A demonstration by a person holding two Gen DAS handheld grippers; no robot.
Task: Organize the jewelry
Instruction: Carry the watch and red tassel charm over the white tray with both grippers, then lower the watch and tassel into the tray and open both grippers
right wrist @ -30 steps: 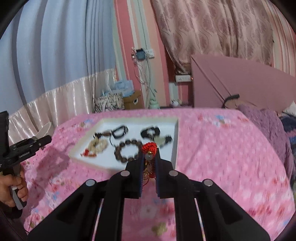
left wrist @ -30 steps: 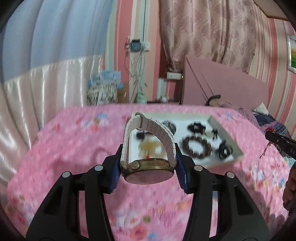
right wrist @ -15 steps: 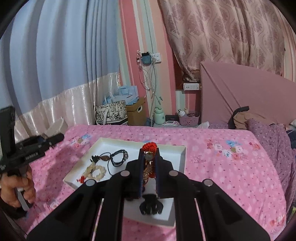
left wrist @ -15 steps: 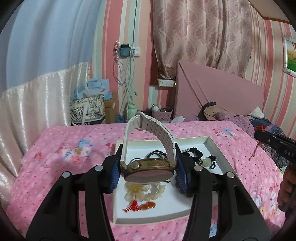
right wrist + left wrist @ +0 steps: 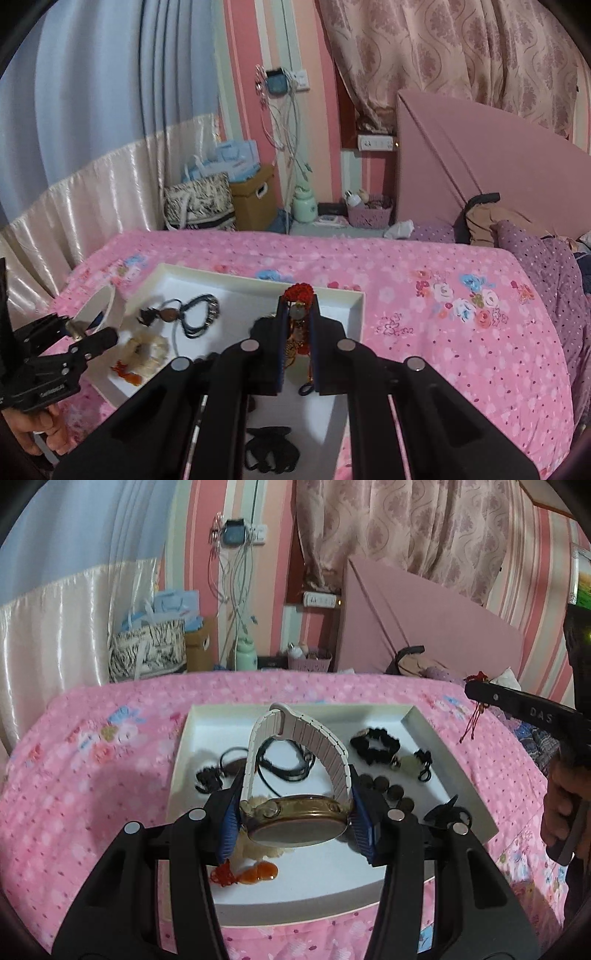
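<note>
Tray nearer; both grippers tilted down (loaded).

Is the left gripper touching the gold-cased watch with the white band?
Touching. The left wrist view shows the left gripper with both blue pads pressed against the sides of the gold-cased watch, holding it above the white tray.

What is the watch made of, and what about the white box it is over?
The watch case looks like gold-toned metal, shiny on its rim. Its strap is pale with ribbed links, maybe ceramic or plastic; I cannot tell. The white box looks like matte cardboard, judging by its thin, flat walls and dull surface.
</note>
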